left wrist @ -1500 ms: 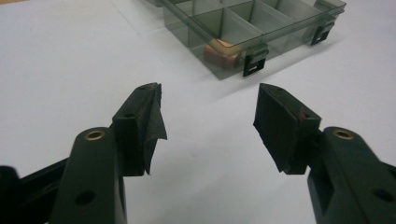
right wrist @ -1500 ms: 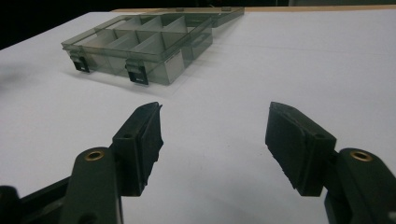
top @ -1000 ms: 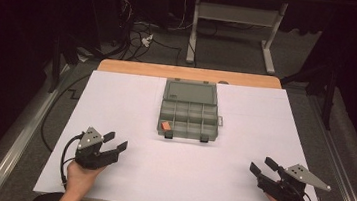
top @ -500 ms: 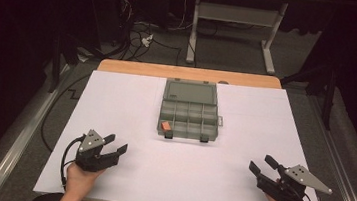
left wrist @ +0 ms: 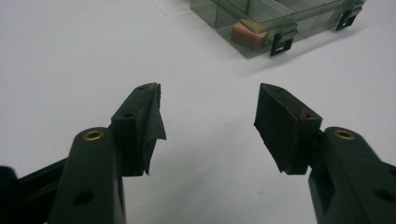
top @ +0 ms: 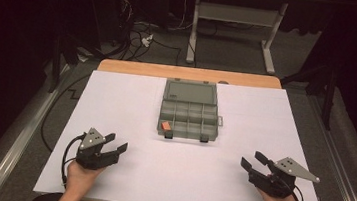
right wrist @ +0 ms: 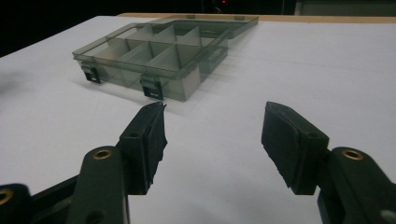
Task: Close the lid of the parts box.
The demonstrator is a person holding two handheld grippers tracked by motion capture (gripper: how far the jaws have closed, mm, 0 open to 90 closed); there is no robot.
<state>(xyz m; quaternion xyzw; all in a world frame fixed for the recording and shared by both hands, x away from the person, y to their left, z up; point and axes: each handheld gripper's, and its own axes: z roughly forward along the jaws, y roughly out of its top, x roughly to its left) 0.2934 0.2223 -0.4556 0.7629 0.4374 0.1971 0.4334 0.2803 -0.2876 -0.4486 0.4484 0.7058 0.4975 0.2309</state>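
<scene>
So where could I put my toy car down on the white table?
Anywhere on the white sheet left or right of the grey divider box, or the wide strip between the left tongs and right tongs. Only the box's middle spot is taken.

the white table cover [top: 131, 100] is evenly and brightly lit from above, while the room behind it sinks into near black — floor and cables barely readable. shadows are soft and short; the compartment box [top: 189, 112] casts a faint one toward the near side. the high view is slightly grainy. in both gripper views the near black jaws look soft and underexposed, and the white surface washes out to flat glare — little texture.
</scene>
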